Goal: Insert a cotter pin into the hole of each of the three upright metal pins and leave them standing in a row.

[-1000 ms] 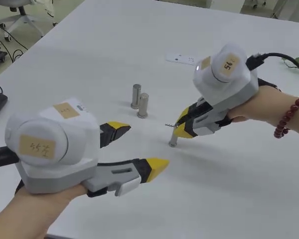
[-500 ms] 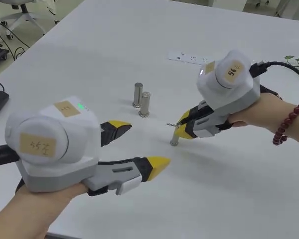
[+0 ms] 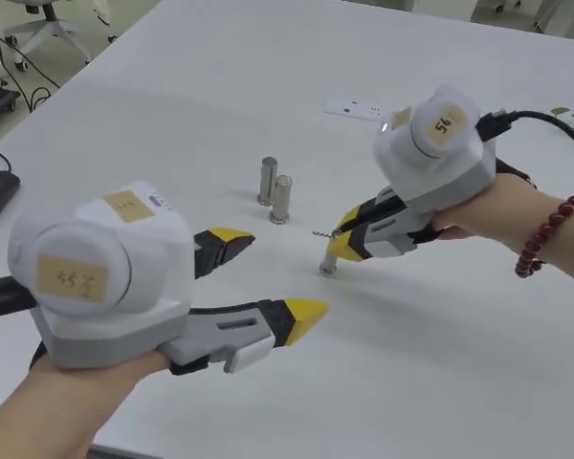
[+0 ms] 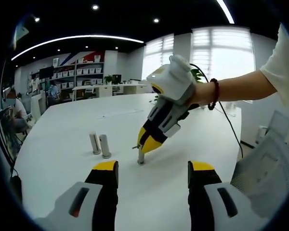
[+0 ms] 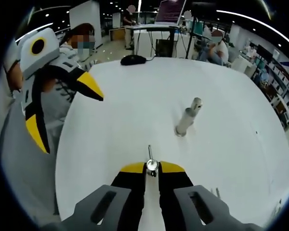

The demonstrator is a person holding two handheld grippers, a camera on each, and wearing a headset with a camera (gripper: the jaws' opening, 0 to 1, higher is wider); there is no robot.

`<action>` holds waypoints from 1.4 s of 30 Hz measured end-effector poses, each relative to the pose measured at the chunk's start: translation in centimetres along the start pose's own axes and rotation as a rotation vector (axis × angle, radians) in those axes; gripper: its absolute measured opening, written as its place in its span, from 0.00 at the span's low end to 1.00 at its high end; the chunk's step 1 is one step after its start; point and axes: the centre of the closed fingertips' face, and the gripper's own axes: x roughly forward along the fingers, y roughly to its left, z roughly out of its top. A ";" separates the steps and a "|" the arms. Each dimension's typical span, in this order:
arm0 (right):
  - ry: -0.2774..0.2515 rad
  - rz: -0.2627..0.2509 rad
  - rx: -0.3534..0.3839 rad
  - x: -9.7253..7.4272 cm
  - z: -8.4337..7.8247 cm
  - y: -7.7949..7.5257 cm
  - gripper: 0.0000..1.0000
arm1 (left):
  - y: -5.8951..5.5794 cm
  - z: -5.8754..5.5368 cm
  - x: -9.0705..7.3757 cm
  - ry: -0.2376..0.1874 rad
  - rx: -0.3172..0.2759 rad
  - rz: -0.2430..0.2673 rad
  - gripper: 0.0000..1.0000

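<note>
Writing: a tan sticker (image 3: 444, 124) on my right gripper (image 3: 340, 239) bears a handwritten "54". The sticker on my left gripper (image 3: 266, 275) is also handwritten, but too blurred to read.
Right fingers: clamped on the cotter pin (image 3: 320, 232), a thin wire piece whose end sticks out towards 9 o'clock from the yellow tips. My own view shows its rounded head pinched between the pads.
Left fingers: wide apart, holding nothing, low at 7 o'clock of the work.
Third metal pin (image 3: 328, 268): a short grey cylinder, upright, directly beneath my right tips. They hide its top, so I cannot tell whether the cotter pin is in its hole.
Two metal pins (image 3: 275, 189): upright, just beside each other, at 10 o'clock of the third pin.
Table (image 3: 440, 373): smooth, matte white.
Around: a white power strip (image 3: 356, 110) lies at 12 o'clock of my right gripper. A red bead bracelet (image 3: 547, 234) is on my right wrist. A black cable (image 3: 545, 117) leaves the gripper's rear.
</note>
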 end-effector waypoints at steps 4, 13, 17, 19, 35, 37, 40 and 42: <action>-0.001 0.011 0.000 0.6 0.7 0.1 0.10 | 0.1 0.0 0.0 0.004 0.016 0.009 0.58; 0.004 0.034 -0.003 1.9 1.8 0.3 0.10 | 0.5 0.2 -0.3 -0.005 0.010 0.028 0.60; 0.005 0.039 -0.010 2.2 2.3 0.4 0.10 | 0.6 0.3 -0.3 -0.011 0.005 0.032 0.60; 0.006 0.043 -0.015 2.2 2.3 0.8 0.10 | 0.6 0.4 -0.3 -0.013 0.003 0.034 0.60; 0.008 0.070 -0.011 2.5 2.3 0.6 0.11 | 0.8 0.4 -0.3 -0.013 -0.006 0.035 0.60; 0.011 0.071 -0.006 2.7 2.3 0.6 0.11 | 0.8 0.4 -0.3 -0.013 -0.006 0.035 0.60; 0.015 0.076 -0.009 2.9 2.2 0.8 0.12 | 0.9 0.3 -0.3 -0.011 -0.005 0.038 0.60; 0.010 0.081 -0.004 3.0 2.2 0.8 0.14 | 0.9 0.3 -0.3 -0.011 -0.005 0.039 0.59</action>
